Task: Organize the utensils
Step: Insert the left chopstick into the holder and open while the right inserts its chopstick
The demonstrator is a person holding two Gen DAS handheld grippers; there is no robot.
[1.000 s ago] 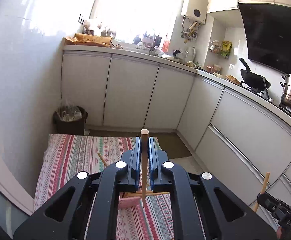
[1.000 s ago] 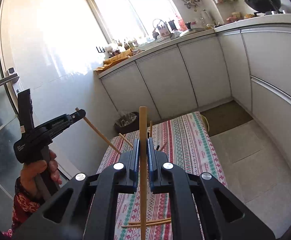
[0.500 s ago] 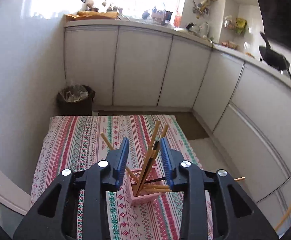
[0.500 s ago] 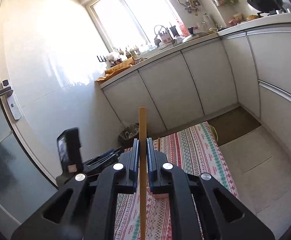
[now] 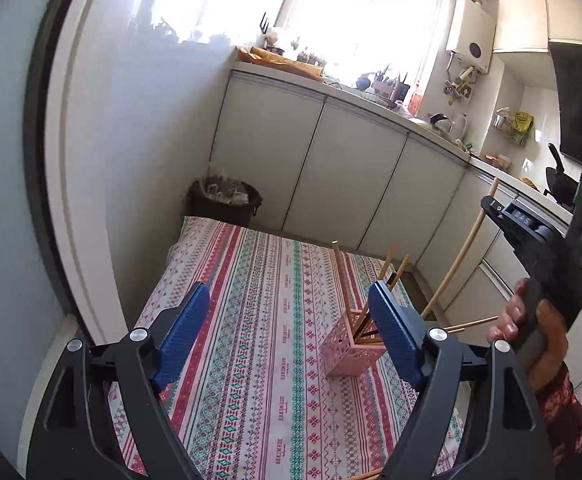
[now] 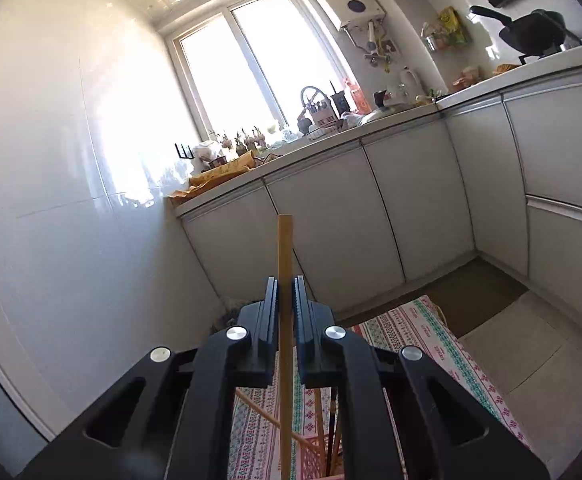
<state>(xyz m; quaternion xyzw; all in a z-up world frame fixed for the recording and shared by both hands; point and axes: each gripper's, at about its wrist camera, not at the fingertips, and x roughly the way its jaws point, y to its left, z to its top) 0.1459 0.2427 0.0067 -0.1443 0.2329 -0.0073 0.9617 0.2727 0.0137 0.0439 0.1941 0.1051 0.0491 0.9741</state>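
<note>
left gripper (image 5: 291, 320) wide open, nothing between the blue pads (image 5: 181, 320), hovering over the striped cloth (image 5: 259, 300) on the desk. right gripper (image 6: 285, 312) clamped on one wooden chopstick (image 6: 284, 264), stick upright between the jaws, top end poking above the fingers. in the left view that chopstick slants down toward the pink holder (image 5: 351, 354). the holder stands on the cloth just right of centre with several chopsticks leaning in it. one more chopstick (image 5: 473, 323) lies flat just right of the holder. trash bin (image 5: 224, 204) against the cabinets beyond the desk.
</note>
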